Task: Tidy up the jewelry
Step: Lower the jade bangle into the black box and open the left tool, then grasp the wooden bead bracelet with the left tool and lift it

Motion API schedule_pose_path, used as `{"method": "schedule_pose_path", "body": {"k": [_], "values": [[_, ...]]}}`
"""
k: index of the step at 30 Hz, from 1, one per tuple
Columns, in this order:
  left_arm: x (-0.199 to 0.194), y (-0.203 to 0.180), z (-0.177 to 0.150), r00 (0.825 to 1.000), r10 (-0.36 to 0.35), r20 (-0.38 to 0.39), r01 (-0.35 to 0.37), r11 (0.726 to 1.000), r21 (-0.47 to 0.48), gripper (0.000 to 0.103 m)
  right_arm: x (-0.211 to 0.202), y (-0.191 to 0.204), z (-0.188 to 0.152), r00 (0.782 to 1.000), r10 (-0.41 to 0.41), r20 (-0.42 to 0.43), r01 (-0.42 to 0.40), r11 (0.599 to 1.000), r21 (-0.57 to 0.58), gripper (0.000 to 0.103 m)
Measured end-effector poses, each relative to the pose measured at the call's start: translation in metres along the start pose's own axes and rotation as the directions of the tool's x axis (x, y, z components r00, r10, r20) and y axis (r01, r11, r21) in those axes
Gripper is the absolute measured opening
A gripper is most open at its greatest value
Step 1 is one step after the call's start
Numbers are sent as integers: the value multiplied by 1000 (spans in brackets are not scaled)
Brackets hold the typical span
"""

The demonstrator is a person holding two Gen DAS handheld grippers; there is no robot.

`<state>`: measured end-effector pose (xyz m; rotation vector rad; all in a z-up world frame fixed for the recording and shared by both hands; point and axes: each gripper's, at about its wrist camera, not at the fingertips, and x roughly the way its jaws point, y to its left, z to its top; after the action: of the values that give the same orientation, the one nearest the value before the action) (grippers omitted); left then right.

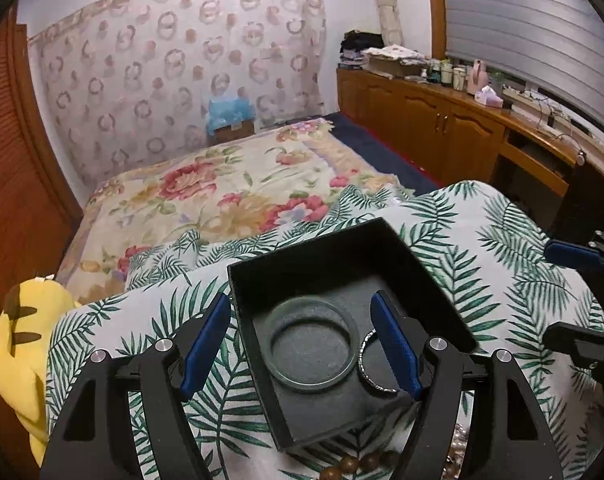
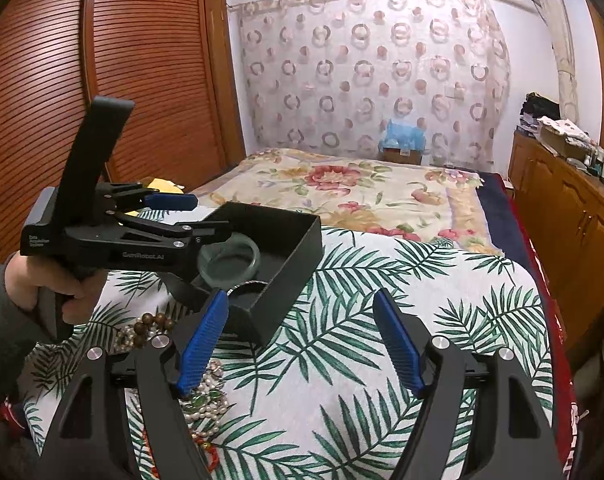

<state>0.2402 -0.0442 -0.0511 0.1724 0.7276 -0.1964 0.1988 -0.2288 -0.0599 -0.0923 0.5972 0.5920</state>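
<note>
A black open box (image 1: pixel 385 256) lies on the palm-leaf cloth (image 1: pixel 481 264). Inside it lie a pale green bangle (image 1: pixel 310 344) and a thin silver bangle (image 1: pixel 366 364). My left gripper (image 1: pixel 300 344) is open over the box, one finger outside the left wall, one inside beside the silver bangle. In the right wrist view the box (image 2: pixel 290 256), the green bangle (image 2: pixel 230 258) and the left gripper (image 2: pixel 198 216) show at left. My right gripper (image 2: pixel 302 340) is open and empty above the cloth. A heap of beads and pearls (image 2: pixel 198 396) lies under its left finger.
Brown wooden beads (image 1: pixel 357 464) lie in front of the box. A yellow plush toy (image 1: pixel 22 344) sits at the left. A floral bedspread (image 2: pixel 341 188) stretches behind, wooden cabinets (image 1: pixel 441 120) stand at the right, a louvred wardrobe (image 2: pixel 102 60) at the left.
</note>
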Motion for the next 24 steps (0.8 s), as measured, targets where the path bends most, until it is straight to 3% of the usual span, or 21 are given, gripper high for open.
{"method": "schedule_pose_path", "body": {"k": [8, 18, 24], "values": [[-38, -1, -17, 999, -34, 34, 34, 999, -2, 69, -14, 19, -12, 1000, 13, -10, -13, 1000, -21, 77], [-65, 4, -56, 997, -66, 26, 67, 997, -30, 69, -9, 35, -42, 994, 18, -106, -20, 999, -27, 77], [-59, 6, -81, 997, -80, -17, 79, 996, -51, 69, -12, 42, -57, 988, 39, -149, -43, 999, -24, 61]]}}
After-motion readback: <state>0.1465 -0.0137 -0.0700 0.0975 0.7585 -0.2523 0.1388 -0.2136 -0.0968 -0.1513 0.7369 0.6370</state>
